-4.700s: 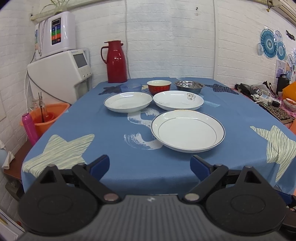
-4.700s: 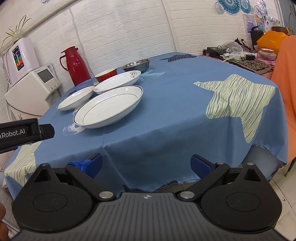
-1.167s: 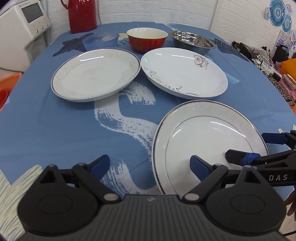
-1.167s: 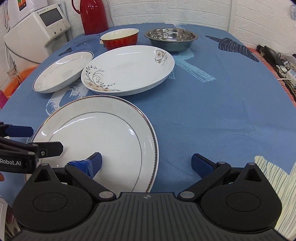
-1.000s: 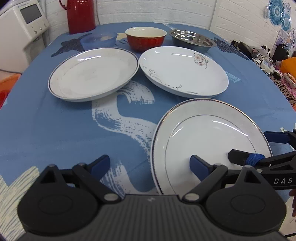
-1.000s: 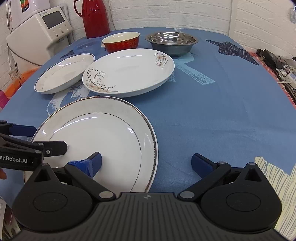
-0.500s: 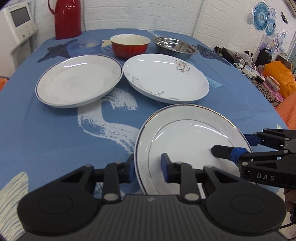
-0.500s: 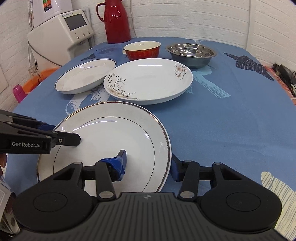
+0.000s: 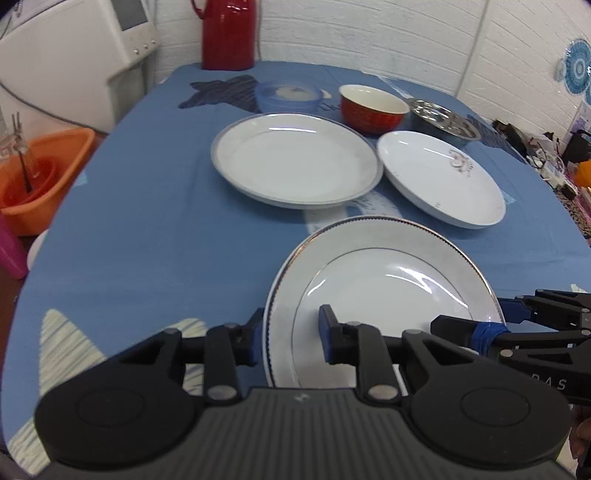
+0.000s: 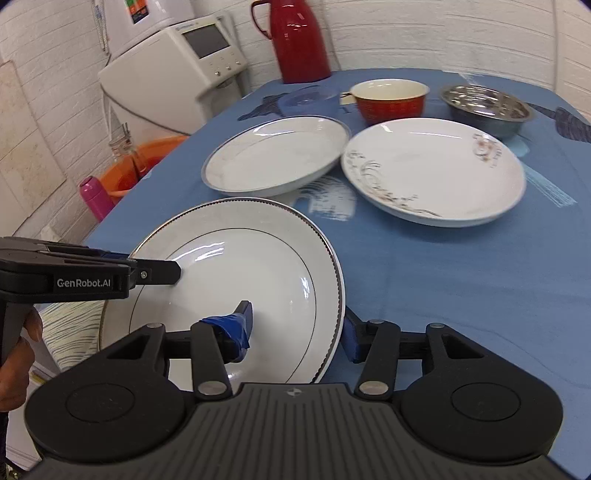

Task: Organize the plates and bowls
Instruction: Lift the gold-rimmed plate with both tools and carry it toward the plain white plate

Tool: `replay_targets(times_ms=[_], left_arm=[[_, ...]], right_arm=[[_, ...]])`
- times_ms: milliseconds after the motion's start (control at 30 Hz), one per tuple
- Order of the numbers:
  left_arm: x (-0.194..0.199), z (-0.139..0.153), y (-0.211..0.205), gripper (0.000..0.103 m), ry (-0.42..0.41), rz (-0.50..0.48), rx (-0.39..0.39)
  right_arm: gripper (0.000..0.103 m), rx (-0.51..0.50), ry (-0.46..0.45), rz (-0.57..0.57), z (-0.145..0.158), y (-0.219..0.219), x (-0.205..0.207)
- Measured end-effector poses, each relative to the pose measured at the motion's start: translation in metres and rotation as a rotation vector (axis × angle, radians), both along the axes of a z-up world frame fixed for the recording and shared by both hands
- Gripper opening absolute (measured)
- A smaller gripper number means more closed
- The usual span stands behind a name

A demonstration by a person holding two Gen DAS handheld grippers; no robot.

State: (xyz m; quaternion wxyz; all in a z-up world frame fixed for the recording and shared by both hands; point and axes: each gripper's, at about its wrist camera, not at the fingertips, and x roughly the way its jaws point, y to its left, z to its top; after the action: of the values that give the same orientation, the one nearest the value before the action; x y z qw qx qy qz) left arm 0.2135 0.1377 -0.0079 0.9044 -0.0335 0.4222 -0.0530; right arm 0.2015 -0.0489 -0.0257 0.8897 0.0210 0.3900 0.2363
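A gold-rimmed white plate [image 9: 384,295] [image 10: 240,266] is held between both grippers, apparently raised a little off the blue cloth. My left gripper [image 9: 290,339] is shut on its left rim, and it shows in the right wrist view as the left gripper [image 10: 147,275]. My right gripper [image 10: 295,332] is shut on the plate's right rim; from the left wrist camera the right gripper [image 9: 480,330] reaches in from the right. Beyond lie a blue-rimmed plate [image 9: 295,166] [image 10: 277,155] and a floral plate [image 9: 439,177] [image 10: 432,170]. Behind them stand a red bowl [image 9: 373,107] [image 10: 389,98], a steel bowl [image 9: 443,120] [image 10: 484,103] and a small blue bowl [image 9: 288,96].
A red thermos [image 9: 229,33] [image 10: 299,40] stands at the table's far edge. Left of the table are a white appliance [image 10: 177,62], an orange basin [image 9: 37,173] and a pink bottle [image 10: 96,195]. Clutter lies at the far right [image 9: 554,170].
Both grippers, open a second ago, have shut on the gold-rimmed plate's opposite rims. The plate has since come up and shifted left, nearer the blue-rimmed plate.
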Motion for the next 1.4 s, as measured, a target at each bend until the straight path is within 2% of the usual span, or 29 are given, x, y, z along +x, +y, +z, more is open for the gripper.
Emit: replay_targets(times_ms=[133,233,333,433,567,667,700,733,867,967,1000,1067,1133,1233,1300,1400], left_arm=[[-0.003,-0.003,0.034,0.022,-0.013,0.058,0.029],[0.001,-0.01,0.051,0.023,0.006,0.081,0.007],[0.004,-0.013,0.059,0.023,-0.001,0.105,-0.016],[0.013,-0.012,0.058,0.023,-0.018,0.111,0.001],[0.02,-0.014,0.065,0.025,-0.014,0.088,-0.034],[0.02,-0.008,0.071,0.026,-0.045,0.102,-0.038],[0.021,-0.005,0.073,0.033,-0.05,0.112,-0.034],[0.022,-0.002,0.075,0.037,-0.058,0.121,-0.034],[0.034,0.009,0.08,0.044,-0.075,0.144,-0.031],[0.046,0.014,0.079,0.046,-0.081,0.15,-0.003],[0.051,0.015,0.08,0.048,-0.078,0.15,-0.004],[0.068,0.019,0.083,0.048,-0.068,0.138,-0.032],[0.088,0.024,0.086,0.048,-0.06,0.131,-0.067],[0.118,0.026,0.082,0.05,-0.036,0.081,-0.098],[0.137,0.02,0.079,0.05,-0.001,0.06,-0.107],[0.154,0.01,0.079,0.05,0.039,0.074,-0.096]], right_arm=[[0.037,-0.002,0.002,0.04,-0.004,0.035,0.007],[0.037,-0.025,-0.005,0.05,-0.003,0.049,0.012],[0.038,-0.047,-0.013,0.059,-0.003,0.056,0.015],[0.038,-0.064,-0.018,0.067,-0.003,0.057,0.02],[0.037,0.021,0.013,0.062,0.0,0.042,0.03],[0.037,0.058,-0.046,-0.028,0.013,0.024,0.041],[0.037,0.056,-0.044,-0.048,0.013,0.02,0.048],[0.037,0.069,-0.022,-0.067,0.011,0.015,0.057],[0.038,0.212,0.085,-0.105,-0.003,0.0,0.088],[0.04,0.221,0.115,-0.138,-0.003,-0.002,0.097],[0.04,0.253,0.131,-0.136,0.002,-0.002,0.096],[0.039,0.33,0.127,-0.041,0.021,0.003,0.1],[0.039,0.286,0.05,0.002,0.044,0.01,0.112],[0.04,0.095,-0.084,-0.006,0.056,0.009,0.157],[0.041,-0.001,-0.079,-0.002,0.053,0.02,0.191],[0.04,-0.009,0.006,0.013,0.037,0.028,0.231]])
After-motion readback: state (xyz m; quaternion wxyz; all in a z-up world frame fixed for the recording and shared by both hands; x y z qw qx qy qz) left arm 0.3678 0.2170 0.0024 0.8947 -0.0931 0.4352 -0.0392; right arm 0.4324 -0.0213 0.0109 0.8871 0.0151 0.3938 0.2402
